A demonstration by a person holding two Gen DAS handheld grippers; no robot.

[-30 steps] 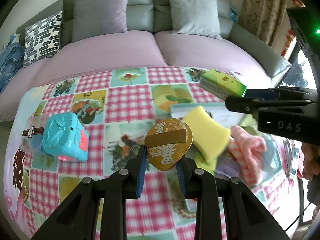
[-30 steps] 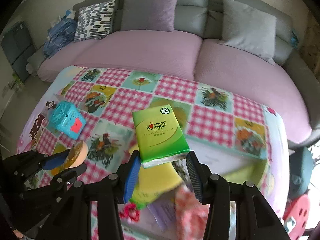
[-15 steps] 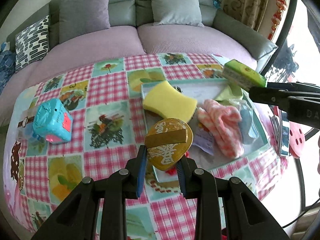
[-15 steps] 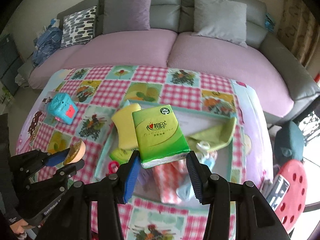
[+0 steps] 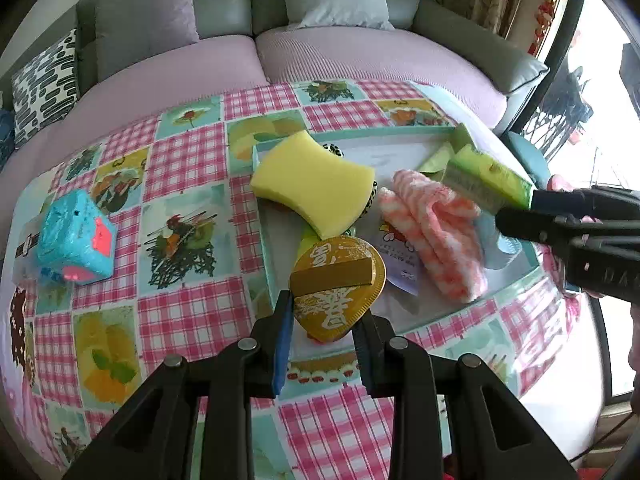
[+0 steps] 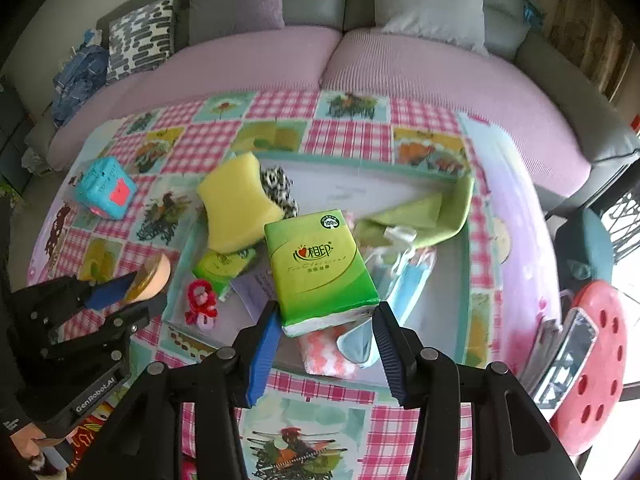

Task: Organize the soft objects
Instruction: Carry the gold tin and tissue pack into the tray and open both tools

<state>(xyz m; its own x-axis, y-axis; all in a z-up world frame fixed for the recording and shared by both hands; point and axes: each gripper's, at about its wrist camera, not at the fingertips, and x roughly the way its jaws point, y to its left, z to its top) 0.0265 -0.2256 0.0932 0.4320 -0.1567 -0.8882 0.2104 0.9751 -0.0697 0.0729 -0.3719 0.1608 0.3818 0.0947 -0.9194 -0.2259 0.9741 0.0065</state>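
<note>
Left tool [image 5: 322, 320] pinches a gold heart-shaped pouch [image 5: 338, 286] between its blue pads, low centre of the left wrist view. Pouch sticks up out of the jaws, tilted, hanging over the near left edge of the teal tray [image 5: 266, 258]. In the right wrist view the same pouch shows at left middle, peach back side visible, just outside the tray's left wall.

Right tool [image 6: 324, 334] pinches a green tissue pack [image 6: 320, 266] by its near end, pads on both long sides. Pack juts forward from the jaws, centre of the right wrist view, held over the tray's middle. In the left wrist view it sits at the right edge, above the tray's right part.

In the tray: yellow sponge [image 5: 312, 182] upper left, propped on the left rim; pink striped cloth [image 5: 434, 236] right of it; black-and-white spotted thing [image 6: 280, 192] behind the sponge; small green pack [image 6: 224, 266] and red hair tie [image 6: 200, 304] near the left wall; green cloth [image 6: 432, 214] draped over the far right corner; blue masks [image 6: 404, 280] right of the held pack.

Blue cube toy [image 5: 76, 238] sits on the checked worktop [image 5: 188, 160], left of frame, well apart from both tools. Sofa [image 5: 360, 52] behind.
</note>
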